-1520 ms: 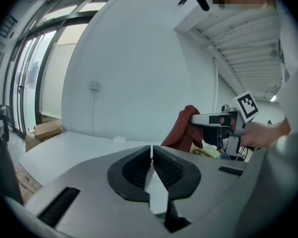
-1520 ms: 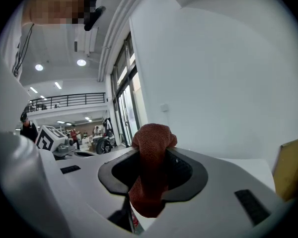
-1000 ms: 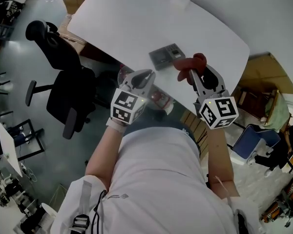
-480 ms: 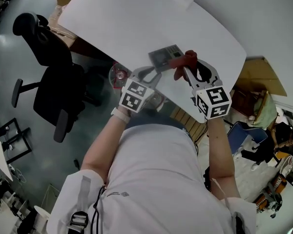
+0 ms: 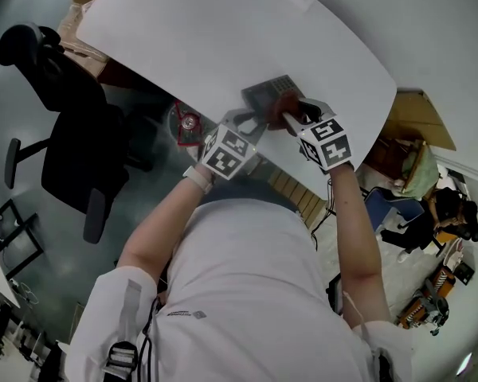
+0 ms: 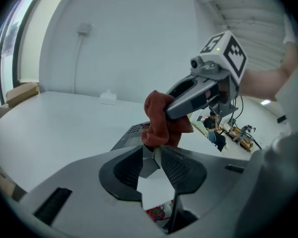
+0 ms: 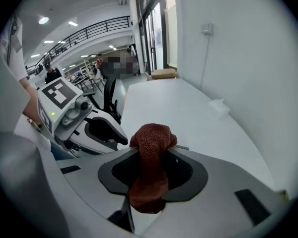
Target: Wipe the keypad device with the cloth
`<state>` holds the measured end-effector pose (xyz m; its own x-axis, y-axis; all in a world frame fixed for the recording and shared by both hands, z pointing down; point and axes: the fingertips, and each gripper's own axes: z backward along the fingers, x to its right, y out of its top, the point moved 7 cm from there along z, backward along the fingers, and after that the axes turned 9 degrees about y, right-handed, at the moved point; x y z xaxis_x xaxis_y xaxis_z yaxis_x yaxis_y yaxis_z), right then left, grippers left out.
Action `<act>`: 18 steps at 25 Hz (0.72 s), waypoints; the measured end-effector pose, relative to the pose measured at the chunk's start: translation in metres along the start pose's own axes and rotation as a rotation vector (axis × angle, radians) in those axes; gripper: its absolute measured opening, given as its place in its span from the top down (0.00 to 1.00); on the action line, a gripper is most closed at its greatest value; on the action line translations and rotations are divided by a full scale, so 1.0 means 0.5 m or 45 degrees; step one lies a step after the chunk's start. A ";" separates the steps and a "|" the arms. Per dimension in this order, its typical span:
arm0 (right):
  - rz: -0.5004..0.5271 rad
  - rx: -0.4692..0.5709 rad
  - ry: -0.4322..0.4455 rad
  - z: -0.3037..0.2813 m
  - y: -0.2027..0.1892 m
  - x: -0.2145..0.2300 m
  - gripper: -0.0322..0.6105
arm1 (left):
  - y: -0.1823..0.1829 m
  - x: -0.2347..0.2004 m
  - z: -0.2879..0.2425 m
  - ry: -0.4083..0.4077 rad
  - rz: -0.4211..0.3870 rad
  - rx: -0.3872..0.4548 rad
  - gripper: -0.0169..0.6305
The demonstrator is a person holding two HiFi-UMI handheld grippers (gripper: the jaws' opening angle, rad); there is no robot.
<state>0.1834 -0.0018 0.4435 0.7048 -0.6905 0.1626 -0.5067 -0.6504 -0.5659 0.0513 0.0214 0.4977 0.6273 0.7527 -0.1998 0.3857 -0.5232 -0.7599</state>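
White bench (image 5: pixel 223 38) carrying a grey keypad device (image 5: pixel 263 94) close to its near edge. Left tool (image 6: pixel 151 152): jaws apart, with one corner of the device lying in the gap between them. Right tool (image 7: pixel 154 150): jaws clamped on a rust-red cloth (image 7: pixel 150 182), whose bunched end rests on the device's right side, just beside the left tool.

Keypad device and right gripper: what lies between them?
The red cloth, clamped in the right gripper, hangs over the keypad device; the left gripper view shows it.
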 end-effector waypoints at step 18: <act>-0.342 -0.127 0.016 -0.096 -0.018 0.053 0.76 | -0.006 -0.009 -0.035 -0.128 0.016 -0.034 0.80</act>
<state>0.1827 -0.0293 0.4915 0.8143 -0.4931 0.3064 -0.3498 -0.8380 -0.4188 0.0591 0.0129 0.5116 0.5612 0.7819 -0.2713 0.3973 -0.5421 -0.7404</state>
